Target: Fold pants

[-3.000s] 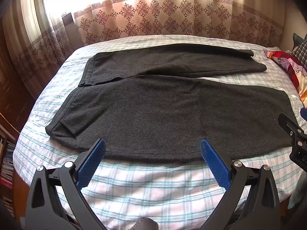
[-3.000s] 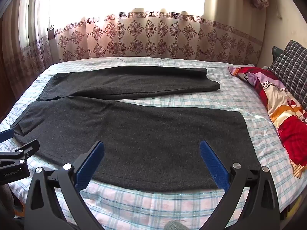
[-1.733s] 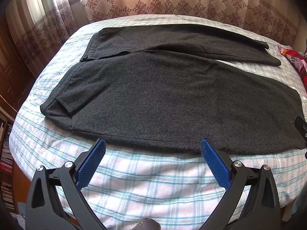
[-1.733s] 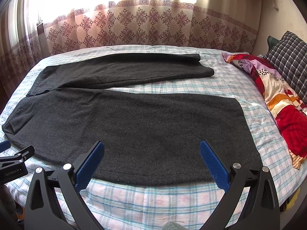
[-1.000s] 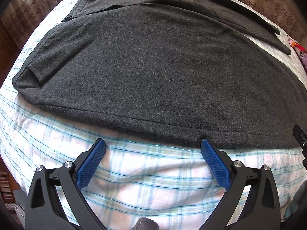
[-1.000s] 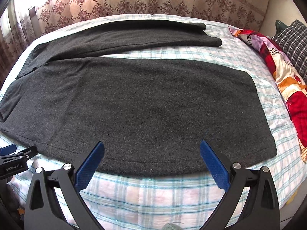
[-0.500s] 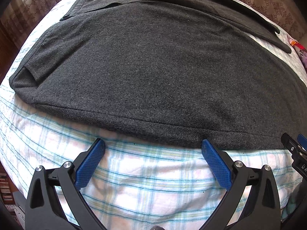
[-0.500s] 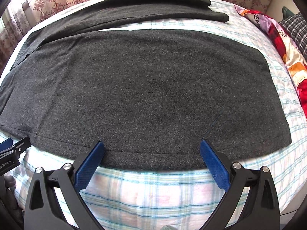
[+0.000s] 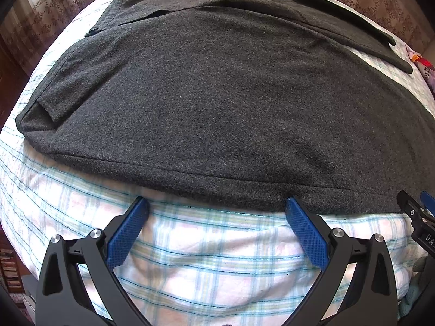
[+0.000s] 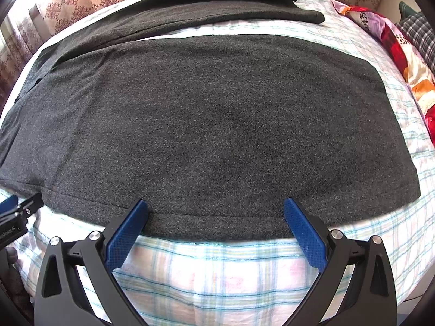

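Dark grey pants [image 9: 231, 95] lie flat across the checked bedsheet [image 9: 217, 258], filling mid-frame. My left gripper [image 9: 216, 203] and right gripper [image 10: 214, 206] both spread wide, tips at the near hem, holding nothing.

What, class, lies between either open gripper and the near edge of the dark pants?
Nothing visible: only bare checked sheet separates the left gripper and right gripper from the pants.

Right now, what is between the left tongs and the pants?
Only bare checked bedsheet, seen in the left wrist view. The open left tongs sit just short of the pants' near edge.
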`<state>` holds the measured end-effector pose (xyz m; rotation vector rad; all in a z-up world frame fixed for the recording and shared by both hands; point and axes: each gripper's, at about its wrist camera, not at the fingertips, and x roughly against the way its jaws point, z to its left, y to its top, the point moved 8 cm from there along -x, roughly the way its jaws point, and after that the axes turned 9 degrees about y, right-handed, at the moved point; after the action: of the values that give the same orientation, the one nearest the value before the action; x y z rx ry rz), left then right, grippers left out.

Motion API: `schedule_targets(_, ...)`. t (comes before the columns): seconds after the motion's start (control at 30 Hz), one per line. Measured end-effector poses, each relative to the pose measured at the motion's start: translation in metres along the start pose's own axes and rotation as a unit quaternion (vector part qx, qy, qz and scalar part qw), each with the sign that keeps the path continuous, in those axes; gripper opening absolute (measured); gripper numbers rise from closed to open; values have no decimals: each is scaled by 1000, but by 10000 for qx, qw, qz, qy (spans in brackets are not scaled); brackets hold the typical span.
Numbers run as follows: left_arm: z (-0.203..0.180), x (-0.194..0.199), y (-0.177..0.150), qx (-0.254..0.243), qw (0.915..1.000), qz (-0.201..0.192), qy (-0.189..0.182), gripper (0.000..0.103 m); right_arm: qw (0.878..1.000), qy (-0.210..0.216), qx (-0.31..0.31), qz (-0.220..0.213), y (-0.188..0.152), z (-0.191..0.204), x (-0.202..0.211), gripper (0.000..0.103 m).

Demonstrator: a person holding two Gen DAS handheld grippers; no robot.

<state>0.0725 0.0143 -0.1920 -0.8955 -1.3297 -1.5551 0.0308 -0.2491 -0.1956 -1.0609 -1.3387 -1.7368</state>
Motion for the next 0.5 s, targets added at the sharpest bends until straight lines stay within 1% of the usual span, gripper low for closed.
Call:
schedule_targets(0.07, -1, 6, 2, -30, 10000, -66, 4, 101, 10000, -24, 43, -55, 1, 1, 2, 98)
schedule_targets(0.17, -1, 17, 7, -116, 9995, -266, 130, 101, 9995, 157, 96, -250, 3, 6, 13, 98)
schedule_targets(0.2, 1, 21, 10, -136, 9991, -356, 169, 101, 9989, 161, 204, -382, 5, 9, 19, 98)
schedule_targets(0.27, 2, 30, 17, -166, 9979, -566, 277, 101, 9950, 72, 551, -833, 16, 21, 39, 98)
schedule_targets(0.37, 4, 42, 29, -210, 9959, -797, 374, 101, 9838, -130, 1011, -1472, 32, 36, 68, 98)
schedule_targets(0.43, 6, 44, 39, -187, 9954, -851, 394, 101, 9793, -71, 1105, -1695, 42, 41, 78, 98)
schedule_targets(0.5, 7, 44, 48, -129, 9956, -849, 369, 101, 9787, 97, 1090, -1738, 51, 41, 80, 98)
